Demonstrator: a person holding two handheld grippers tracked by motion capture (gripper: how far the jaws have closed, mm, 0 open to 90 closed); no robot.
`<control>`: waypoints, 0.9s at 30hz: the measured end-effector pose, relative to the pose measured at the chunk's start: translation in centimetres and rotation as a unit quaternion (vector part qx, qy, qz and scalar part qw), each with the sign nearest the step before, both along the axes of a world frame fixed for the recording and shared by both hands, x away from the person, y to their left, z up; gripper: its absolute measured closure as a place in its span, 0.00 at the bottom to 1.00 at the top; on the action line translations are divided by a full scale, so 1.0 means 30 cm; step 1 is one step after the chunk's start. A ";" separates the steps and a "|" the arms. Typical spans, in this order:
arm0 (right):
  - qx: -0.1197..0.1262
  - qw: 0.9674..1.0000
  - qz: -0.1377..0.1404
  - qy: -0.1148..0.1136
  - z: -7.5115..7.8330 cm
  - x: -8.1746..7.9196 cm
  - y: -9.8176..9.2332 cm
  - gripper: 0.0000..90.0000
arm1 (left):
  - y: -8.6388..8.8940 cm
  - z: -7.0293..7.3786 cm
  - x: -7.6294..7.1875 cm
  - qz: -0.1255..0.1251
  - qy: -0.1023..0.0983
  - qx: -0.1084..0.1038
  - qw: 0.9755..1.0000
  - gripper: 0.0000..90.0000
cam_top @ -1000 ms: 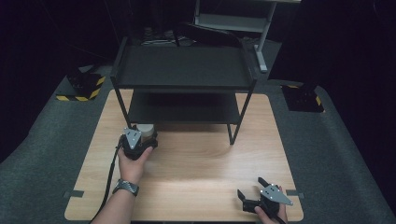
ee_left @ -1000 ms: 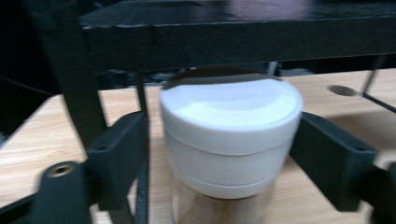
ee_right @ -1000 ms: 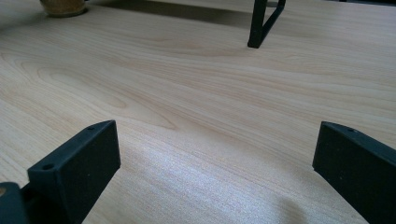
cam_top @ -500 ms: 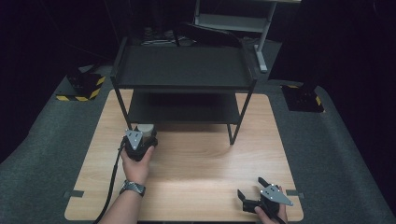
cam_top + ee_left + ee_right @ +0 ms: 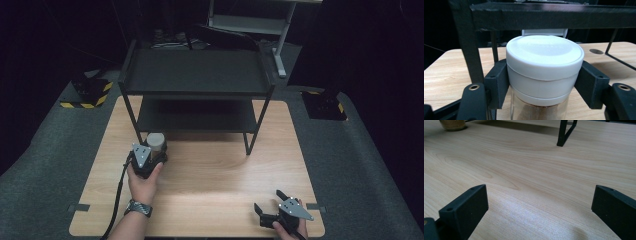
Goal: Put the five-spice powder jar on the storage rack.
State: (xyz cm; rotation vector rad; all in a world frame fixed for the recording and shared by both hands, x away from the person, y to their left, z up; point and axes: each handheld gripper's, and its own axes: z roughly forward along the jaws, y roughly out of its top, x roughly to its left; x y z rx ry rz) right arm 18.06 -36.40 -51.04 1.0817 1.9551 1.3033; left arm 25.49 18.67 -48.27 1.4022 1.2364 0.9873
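Left gripper view: left gripper clamped on white-lidded jar, jar btm cut off; right gripper wide.

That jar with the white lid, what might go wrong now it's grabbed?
The left gripper clamps the jar at its white lid, so the lid might twist loose. The black shelf hangs just above; lifting straight up could knock the jar against its frame.
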 end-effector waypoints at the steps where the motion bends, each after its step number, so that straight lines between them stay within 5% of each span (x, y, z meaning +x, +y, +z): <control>1: 0.000 1.000 0.000 0.000 0.000 0.000 0.000 0.00 | 0.001 0.001 -0.008 -0.001 -0.002 0.000 1.000 0.37; 13: -0.002 1.000 0.000 0.001 0.001 0.001 0.001 0.00 | 0.020 0.082 -0.093 -0.014 -0.016 0.000 1.000 0.37; 27: 0.000 1.000 0.000 0.001 0.001 0.001 0.000 0.00 | 0.017 0.316 -0.114 -0.033 -0.047 -0.014 0.998 0.37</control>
